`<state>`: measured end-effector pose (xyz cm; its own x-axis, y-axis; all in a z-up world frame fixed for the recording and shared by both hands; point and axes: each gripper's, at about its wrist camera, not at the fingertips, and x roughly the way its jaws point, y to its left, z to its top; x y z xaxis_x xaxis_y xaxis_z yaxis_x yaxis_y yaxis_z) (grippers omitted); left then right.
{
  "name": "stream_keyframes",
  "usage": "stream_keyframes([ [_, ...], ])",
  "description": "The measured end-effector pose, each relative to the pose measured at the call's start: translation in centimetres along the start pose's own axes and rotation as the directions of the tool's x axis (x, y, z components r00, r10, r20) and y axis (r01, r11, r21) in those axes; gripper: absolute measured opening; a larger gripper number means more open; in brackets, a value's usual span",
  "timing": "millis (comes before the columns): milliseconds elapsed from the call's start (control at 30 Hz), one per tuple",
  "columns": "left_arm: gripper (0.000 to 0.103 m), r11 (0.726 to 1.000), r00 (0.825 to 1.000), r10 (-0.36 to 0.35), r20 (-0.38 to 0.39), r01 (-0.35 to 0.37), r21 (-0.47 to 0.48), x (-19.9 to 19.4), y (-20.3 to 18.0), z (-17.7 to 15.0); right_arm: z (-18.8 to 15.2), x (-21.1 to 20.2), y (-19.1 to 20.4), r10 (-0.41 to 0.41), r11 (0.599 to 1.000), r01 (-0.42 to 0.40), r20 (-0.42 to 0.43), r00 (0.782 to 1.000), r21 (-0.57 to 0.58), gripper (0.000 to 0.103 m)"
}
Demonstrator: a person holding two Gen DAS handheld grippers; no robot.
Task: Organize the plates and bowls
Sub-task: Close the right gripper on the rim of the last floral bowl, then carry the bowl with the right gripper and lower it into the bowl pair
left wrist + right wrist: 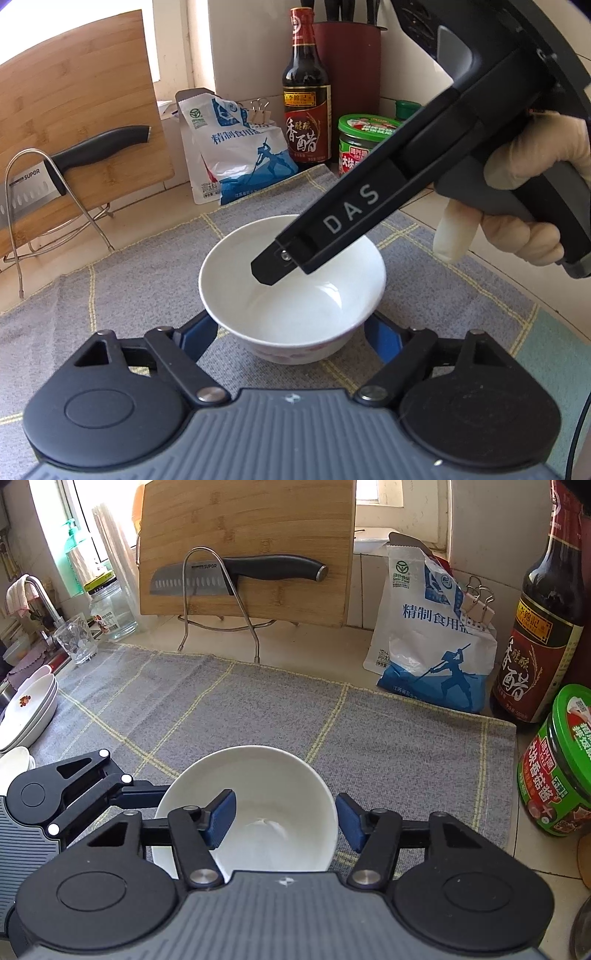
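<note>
A white bowl (291,295) with a pink pattern on its outside stands upright on the grey checked mat (110,295). My left gripper (290,334) is open, its blue fingers (197,332) on either side of the bowl's near wall. My right gripper (286,821) is open over the same bowl (258,805): its left finger sits inside the bowl, its right finger outside the right wall, straddling the rim. In the left wrist view the right gripper's finger (273,264) reaches down into the bowl. A stack of white plates (27,709) and another white dish (14,762) lie at the mat's left edge.
At the back stand a bamboo cutting board (243,546) with a knife (236,574) on a wire rack, a salt bag (432,638), a vinegar bottle (543,635) and a green-lidded jar (557,764). A drinking glass (75,638), a glass jar (110,605) and a faucet (44,598) stand left.
</note>
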<state>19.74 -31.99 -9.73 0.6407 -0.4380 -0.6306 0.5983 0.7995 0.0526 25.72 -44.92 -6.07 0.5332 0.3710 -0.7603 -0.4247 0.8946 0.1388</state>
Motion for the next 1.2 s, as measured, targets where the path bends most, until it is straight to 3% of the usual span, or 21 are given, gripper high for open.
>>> stream_keyframes([
  [733,0.086,1.0,0.999,-0.015,-0.043,0.016,0.012,-0.5,0.2,0.4,0.3,-0.2,0.2,0.021,0.999,-0.021,-0.015,1.0,0.041,0.063],
  [1200,0.086,0.998,0.999,-0.033,0.0,0.033,0.049,-4.7,0.9,0.8,0.1,-2.7,2.5,0.022,0.998,-0.022,-0.002,1.0,0.058,0.063],
])
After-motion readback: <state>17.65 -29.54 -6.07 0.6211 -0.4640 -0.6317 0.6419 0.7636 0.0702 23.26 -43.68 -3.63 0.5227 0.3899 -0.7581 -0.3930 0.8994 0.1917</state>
